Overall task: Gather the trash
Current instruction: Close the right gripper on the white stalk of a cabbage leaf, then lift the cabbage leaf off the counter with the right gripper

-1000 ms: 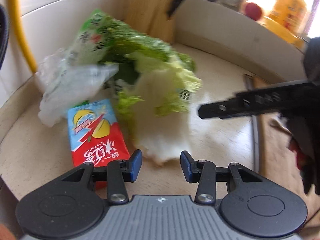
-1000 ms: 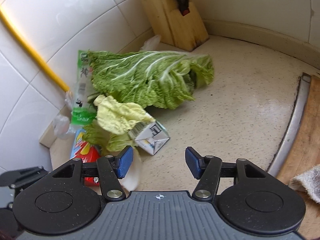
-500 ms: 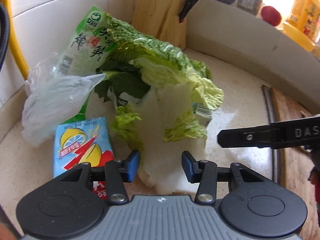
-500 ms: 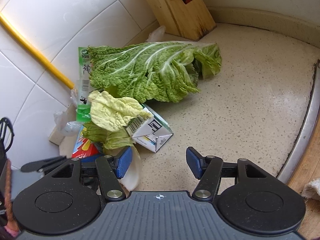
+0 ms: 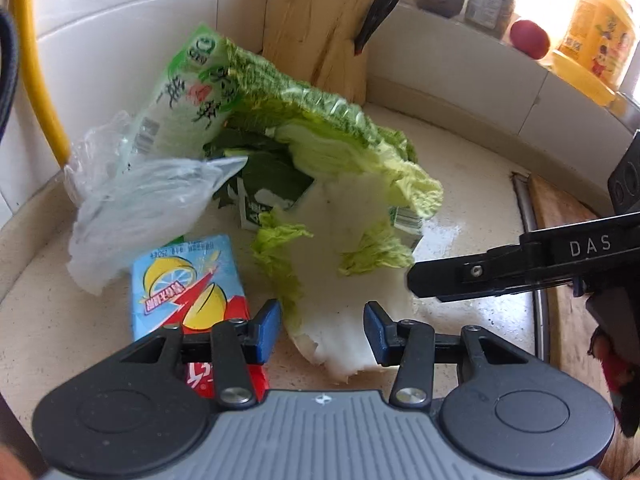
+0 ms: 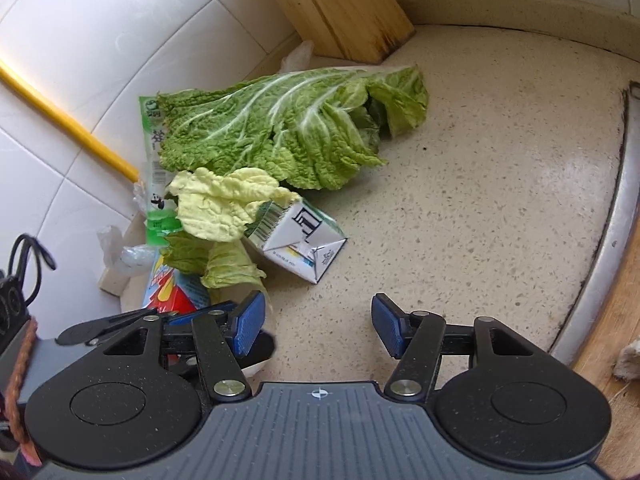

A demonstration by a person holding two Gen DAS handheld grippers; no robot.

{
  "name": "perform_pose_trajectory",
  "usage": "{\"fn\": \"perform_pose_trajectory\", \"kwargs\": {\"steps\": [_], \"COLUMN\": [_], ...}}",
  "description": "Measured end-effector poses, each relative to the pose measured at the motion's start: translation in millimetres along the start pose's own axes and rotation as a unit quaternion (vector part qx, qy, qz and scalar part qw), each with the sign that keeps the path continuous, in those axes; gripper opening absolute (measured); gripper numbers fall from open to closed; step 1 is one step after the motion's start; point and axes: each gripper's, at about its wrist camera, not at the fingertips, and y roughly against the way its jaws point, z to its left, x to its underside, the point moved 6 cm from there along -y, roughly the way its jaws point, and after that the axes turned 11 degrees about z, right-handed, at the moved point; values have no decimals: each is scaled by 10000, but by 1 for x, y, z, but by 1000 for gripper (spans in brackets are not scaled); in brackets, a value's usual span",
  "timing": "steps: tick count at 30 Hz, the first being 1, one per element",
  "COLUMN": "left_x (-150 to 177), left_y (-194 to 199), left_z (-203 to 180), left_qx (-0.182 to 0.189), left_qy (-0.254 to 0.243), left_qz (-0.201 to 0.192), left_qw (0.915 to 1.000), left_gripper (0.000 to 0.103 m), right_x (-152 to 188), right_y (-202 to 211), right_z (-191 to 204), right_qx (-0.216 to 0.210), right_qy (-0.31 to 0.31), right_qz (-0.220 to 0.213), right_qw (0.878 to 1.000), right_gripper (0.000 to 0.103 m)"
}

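Since my left gripper sits parted around the pale white cabbage stalk, unclamped, closing may tear it; my right gripper gapes empty, white folded carton ahead.

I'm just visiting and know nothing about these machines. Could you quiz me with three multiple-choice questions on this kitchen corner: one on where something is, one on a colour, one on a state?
1. Where is the white milk carton?
A. lying on the counter, partly under cabbage leaves
B. standing on the window ledge
C. inside the knife block

2. What colour is the pipe along the tiled wall?
A. blue
B. yellow
C. red

3. How does the right gripper stand?
A. shut on the carton
B. shut on a leaf
C. open, holding nothing

Answers:
1. A, since a pale cabbage leaf drapes over its end.
2. B, since it shows bright yellow against the white tiles.
3. C, since only bare counter shows between its pads.
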Motion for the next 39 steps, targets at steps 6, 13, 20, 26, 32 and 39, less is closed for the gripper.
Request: {"fn": "perform_pose_trajectory", "kwargs": {"steps": [6, 13, 20, 26, 32, 39], "left_x": [6, 8, 5, -14, -13, 8], "left_y": [-7, -10, 4, 31, 41, 11], "left_z": [-6, -2, -2, -5, -6, -8], "left_qx": [285, 426, 579, 323, 198, 478], "left_qy": [-182, -202, -395, -816, -1036, -849], "left_qz": [119, 74, 83, -277, -320, 167], "left_qw": [9994, 9989, 9975, 9958, 9939, 9951], "left_gripper": [41, 43, 43, 43, 49, 49], "right_x": [-3, -10, -22, -13, -4, -7], "right_y": [-6, -42, -69, -59, -29, -24], "right_z": [9, 25, 27, 31, 13, 6], "right_qx": [-814, -1420, -1599, -1566, -1584, -1467], "right_qy": [-61, -108, -385, -487, -703, -613], "right_qz": [166, 721, 951, 718, 310, 306], "right_qw": [9965, 9872, 9818, 9838, 9844, 9868], "right_gripper": [67, 43, 18, 16, 16, 17]}}
